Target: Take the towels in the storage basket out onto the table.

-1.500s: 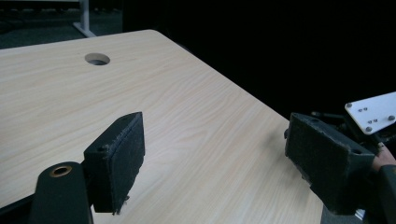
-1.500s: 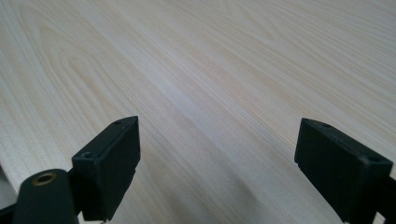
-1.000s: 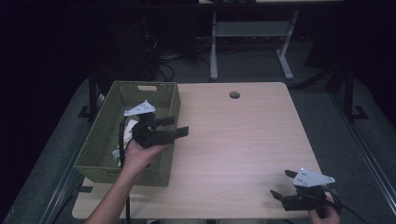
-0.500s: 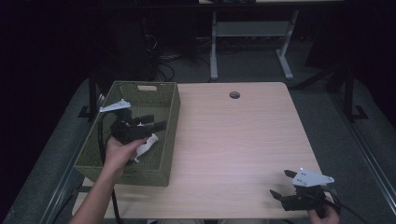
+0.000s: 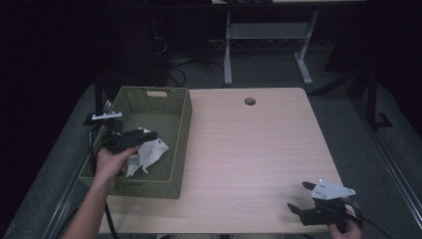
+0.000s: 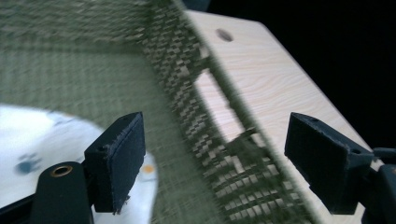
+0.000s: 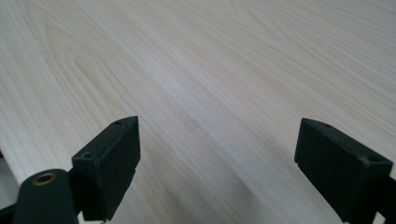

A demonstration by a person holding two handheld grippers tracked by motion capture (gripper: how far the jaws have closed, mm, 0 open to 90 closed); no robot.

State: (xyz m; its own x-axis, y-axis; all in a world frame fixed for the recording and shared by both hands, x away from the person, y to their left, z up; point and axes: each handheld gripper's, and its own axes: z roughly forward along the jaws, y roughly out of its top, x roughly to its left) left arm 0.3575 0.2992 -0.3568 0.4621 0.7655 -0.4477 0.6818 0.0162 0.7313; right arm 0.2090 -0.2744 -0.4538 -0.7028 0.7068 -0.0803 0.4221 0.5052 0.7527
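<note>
A green mesh basket (image 5: 185, 130) stands on the left part of the wooden table (image 5: 259, 149). A crumpled white item (image 5: 152, 152) lies inside it. A hand holds my left gripper (image 5: 148, 135) low over the basket's left half, open, its tips just above and left of the white item. In the left gripper view the jaws (image 6: 215, 140) stand wide apart with nothing between them; the white item (image 6: 37, 140) lies blurred behind the left jaw, with the basket wall (image 6: 187, 84) ahead. My right gripper (image 5: 298, 197) rests open at the table's near right corner, over bare wood (image 7: 219, 154).
A round cable hole (image 5: 250, 101) sits near the table's far edge. Behind the table stands a grey metal frame (image 5: 228, 55) with cables on the dark floor. Bare tabletop stretches between the basket and the right gripper.
My left gripper has drawn back leftward across the basket, from near its right wall to its left half. The white item stays in the basket. The right gripper has not moved.
</note>
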